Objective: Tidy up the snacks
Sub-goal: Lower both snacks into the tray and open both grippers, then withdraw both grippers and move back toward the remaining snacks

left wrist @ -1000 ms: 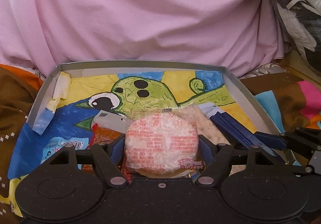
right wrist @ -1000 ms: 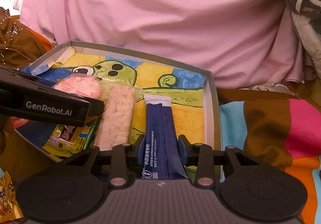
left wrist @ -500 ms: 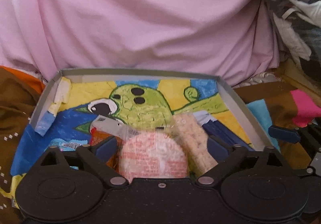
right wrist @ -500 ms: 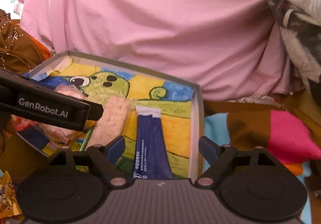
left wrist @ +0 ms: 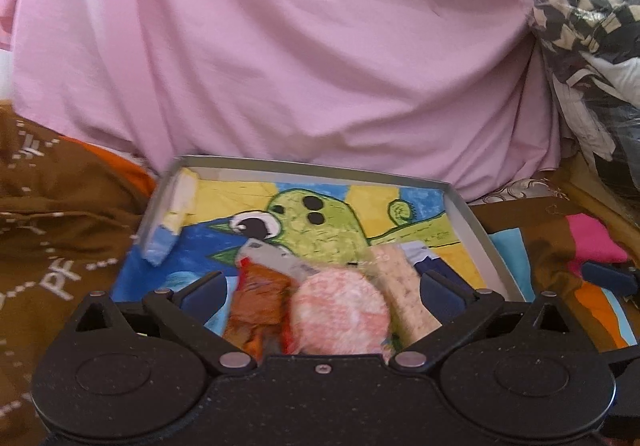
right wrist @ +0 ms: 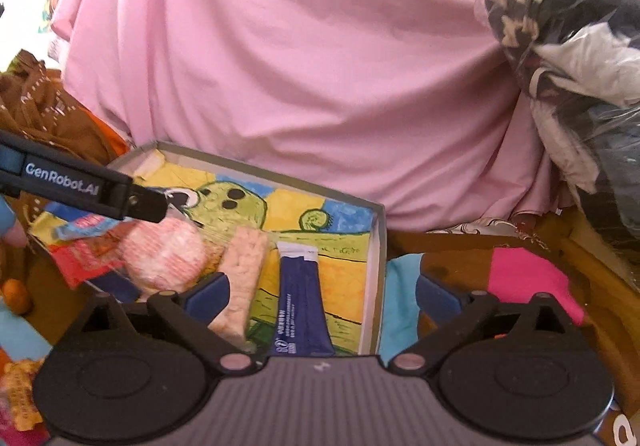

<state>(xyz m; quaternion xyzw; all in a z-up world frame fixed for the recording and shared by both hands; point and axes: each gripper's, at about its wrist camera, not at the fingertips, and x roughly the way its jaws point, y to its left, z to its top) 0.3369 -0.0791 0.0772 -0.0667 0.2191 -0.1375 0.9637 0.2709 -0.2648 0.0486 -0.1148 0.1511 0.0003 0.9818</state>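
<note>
A shallow grey box (left wrist: 472, 214) (right wrist: 380, 246) lined with a green cartoon drawing holds the snacks. In it lie a round pink-and-white wrapped cake (left wrist: 340, 316) (right wrist: 164, 256), a pale rice-cracker bar (left wrist: 404, 294) (right wrist: 242, 278), a dark blue stick pack (right wrist: 300, 306) and an orange-red packet (left wrist: 260, 298). My left gripper (left wrist: 322, 290) is open just above the round cake, touching nothing. My right gripper (right wrist: 322, 296) is open too, over the blue stick pack and the box's right wall. The left gripper's black body (right wrist: 84, 186) crosses the right wrist view.
A big pink cloth (left wrist: 280, 46) rises behind the box. Brown, pink, teal and orange bedding (right wrist: 520, 270) lies to the right. A bag of patterned clothes (right wrist: 560, 26) stands at the upper right. More snack wrappers (right wrist: 20, 394) lie at the lower left.
Both grippers opened: the left let go of the round cake, the right let go of the blue stick pack. Both then pulled back and rose from the box.
</note>
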